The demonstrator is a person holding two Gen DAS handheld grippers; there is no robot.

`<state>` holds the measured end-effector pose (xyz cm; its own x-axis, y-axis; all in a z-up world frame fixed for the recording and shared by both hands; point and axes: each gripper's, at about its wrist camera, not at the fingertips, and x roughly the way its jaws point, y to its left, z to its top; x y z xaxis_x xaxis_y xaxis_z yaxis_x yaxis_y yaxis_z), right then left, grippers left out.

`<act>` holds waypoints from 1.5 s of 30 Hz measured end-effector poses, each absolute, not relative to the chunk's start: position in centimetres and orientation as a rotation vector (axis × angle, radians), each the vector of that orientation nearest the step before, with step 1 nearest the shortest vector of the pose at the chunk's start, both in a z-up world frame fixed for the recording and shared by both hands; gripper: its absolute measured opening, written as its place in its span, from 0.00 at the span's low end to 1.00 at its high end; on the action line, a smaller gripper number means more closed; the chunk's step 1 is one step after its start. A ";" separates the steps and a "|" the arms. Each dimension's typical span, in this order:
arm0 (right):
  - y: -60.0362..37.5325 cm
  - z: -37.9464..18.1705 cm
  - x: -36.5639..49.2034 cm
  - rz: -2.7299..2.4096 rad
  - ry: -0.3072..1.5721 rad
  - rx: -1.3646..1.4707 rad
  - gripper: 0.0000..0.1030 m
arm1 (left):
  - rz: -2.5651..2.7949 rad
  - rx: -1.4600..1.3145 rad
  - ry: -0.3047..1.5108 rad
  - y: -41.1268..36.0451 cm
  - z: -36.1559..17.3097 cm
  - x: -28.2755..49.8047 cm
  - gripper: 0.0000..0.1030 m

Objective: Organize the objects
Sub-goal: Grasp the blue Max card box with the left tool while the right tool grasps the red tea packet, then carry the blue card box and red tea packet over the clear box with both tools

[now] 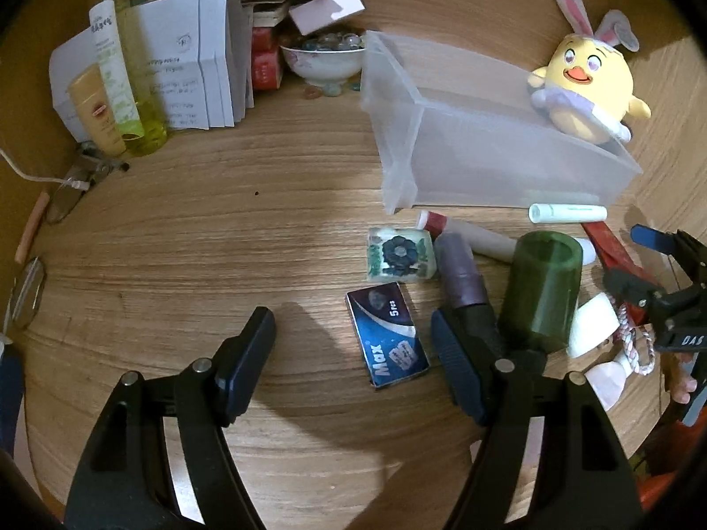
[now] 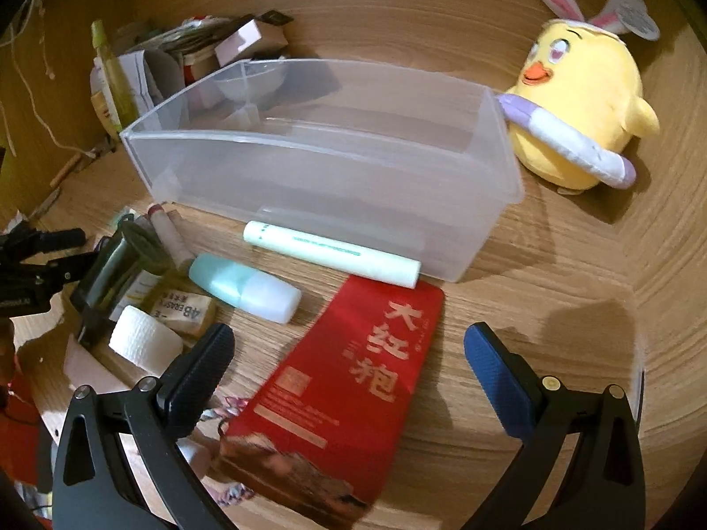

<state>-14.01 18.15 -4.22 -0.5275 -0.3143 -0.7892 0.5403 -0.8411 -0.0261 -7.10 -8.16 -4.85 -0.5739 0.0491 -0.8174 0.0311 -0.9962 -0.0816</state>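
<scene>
Showing only rightward: red packet (image 2: 336, 397)

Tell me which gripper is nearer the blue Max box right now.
Left. The left gripper stands open right at the blue Max box, which lies between its fingers. The right gripper hovers over the red packet, away from the box.

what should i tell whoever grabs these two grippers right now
Left gripper: open, holds nothing, low over the blue Max box.
Right gripper: open, holds nothing, over the red packet.
Clear bin: looks empty; yellow chick plush sits beside it.
Loose in front of the bin: pale green tube, mint bottle, white roll, dark green cylinder.
Done: nothing binned. Left: everything, probably into the bin.
</scene>
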 end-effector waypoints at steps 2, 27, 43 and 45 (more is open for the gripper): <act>17.6 -4.6 -14.1 -2.349 0.408 1.147 1.00 | 2.784 -1.449 -0.125 -8.4 -4.9 -7.0 0.70; 20.3 -5.2 -14.8 -2.340 0.358 1.214 0.54 | 2.812 -1.363 -0.008 -8.1 -4.8 -6.5 0.26; 21.9 -3.5 -11.8 -2.392 0.316 1.110 0.50 | 2.912 -1.253 -0.135 -9.0 -1.5 -4.9 0.26; 22.1 -2.7 -11.4 -2.406 0.301 1.079 0.50 | 2.919 -1.231 -0.143 -8.8 -0.9 -4.8 0.26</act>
